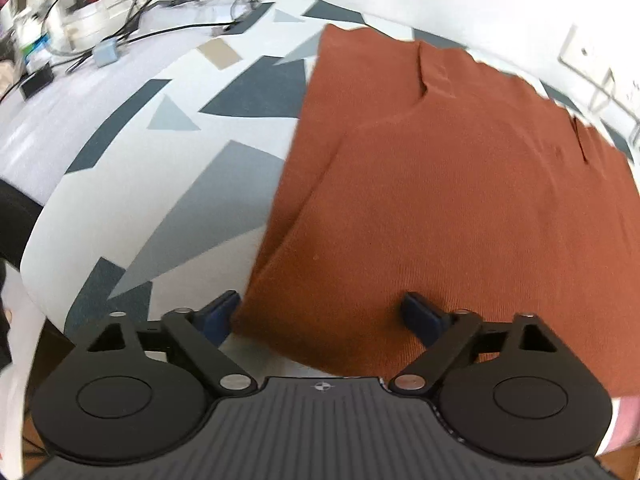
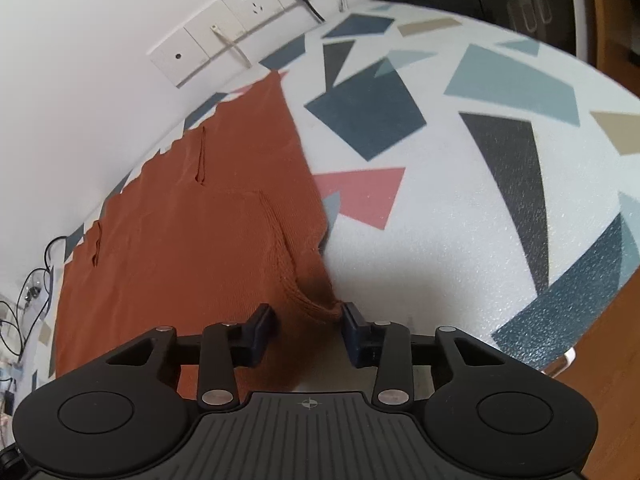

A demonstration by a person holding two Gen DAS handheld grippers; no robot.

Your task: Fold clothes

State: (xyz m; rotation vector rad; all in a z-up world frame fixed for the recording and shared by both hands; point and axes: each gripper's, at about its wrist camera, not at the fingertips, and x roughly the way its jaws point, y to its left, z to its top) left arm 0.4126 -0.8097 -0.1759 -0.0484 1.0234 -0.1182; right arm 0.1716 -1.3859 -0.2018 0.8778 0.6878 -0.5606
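Lying flat, ribbed rust knit garment (image 1: 460, 200) on speckled cloth (image 1: 168, 208)

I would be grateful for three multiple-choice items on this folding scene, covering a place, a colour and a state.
1. Where does the garment lie?
A. on the patterned tabletop
B. on a chair
C. in a basket

2. What colour is the garment?
A. navy
B. rust orange
C. white

3. How does the left claw stand?
A. shut on a cable
B. shut empty
C. open astride the garment's corner

Key: 1 A, the patterned tabletop shows around it; 2 B, plainly rust; 3 C, its fingers stand wide apart.
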